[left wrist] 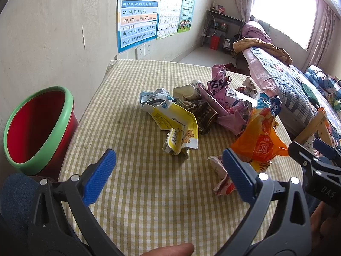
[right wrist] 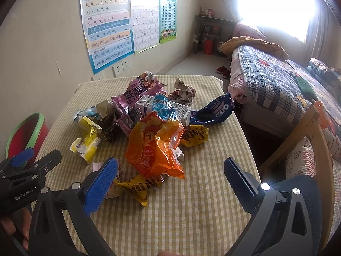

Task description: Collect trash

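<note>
Left wrist view: left gripper (left wrist: 169,162) hangs with jaws apart and empty; the red bin (left wrist: 40,125) at near left looks empty, the wrapper pile (left wrist: 204,108) lies beyond, uncollected. Right wrist view: right gripper (right wrist: 170,170) gapes too, the orange bag (right wrist: 155,145) just ahead between its fingers.

A heap of crumpled wrappers lies on the checked counter (right wrist: 170,213), toward its far half. A big orange bag (right wrist: 155,147) stands puffed up at the near side of the heap; a yellow carton (right wrist: 87,143), flattened and bent, lies at the left. A purple bag (right wrist: 136,93) rises behind, a blue Oreo wrapper (right wrist: 213,111) trails toward the right edge. The red bin with green rim (left wrist: 38,125) stands tilted beside the counter's left edge, mouth open.
</note>
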Action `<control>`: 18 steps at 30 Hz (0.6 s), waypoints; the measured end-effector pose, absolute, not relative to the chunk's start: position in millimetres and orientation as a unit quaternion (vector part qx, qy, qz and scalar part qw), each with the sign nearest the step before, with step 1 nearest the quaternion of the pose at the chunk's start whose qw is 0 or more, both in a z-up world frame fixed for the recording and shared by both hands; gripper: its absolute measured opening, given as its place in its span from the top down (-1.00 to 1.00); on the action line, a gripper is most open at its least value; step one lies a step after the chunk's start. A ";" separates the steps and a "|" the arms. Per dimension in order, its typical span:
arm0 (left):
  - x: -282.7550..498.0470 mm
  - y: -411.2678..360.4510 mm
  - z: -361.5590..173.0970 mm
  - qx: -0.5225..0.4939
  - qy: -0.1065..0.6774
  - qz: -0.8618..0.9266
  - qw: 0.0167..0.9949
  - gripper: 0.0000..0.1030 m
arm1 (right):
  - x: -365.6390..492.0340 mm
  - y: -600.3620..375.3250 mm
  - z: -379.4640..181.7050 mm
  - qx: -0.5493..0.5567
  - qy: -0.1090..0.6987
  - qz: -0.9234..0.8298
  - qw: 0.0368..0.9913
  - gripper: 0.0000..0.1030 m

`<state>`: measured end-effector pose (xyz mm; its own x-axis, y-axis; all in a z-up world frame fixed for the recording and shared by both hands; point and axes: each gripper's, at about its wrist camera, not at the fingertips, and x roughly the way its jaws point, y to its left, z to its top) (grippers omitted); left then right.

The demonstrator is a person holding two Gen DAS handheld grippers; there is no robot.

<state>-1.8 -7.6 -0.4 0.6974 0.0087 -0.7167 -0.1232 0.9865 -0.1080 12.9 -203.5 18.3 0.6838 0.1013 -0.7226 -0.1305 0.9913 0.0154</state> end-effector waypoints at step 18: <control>-2.1 -6.0 -0.1 -0.081 0.387 0.035 0.918 -0.89 | 11.9 -201.9 17.8 -0.019 0.391 0.069 0.918 -0.86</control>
<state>-2.1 -6.0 -0.1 0.6976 0.0015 -0.7165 -0.1276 0.9843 -0.1221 11.9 -201.9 17.8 0.6846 0.1113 -0.7204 -0.1409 0.9898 0.0191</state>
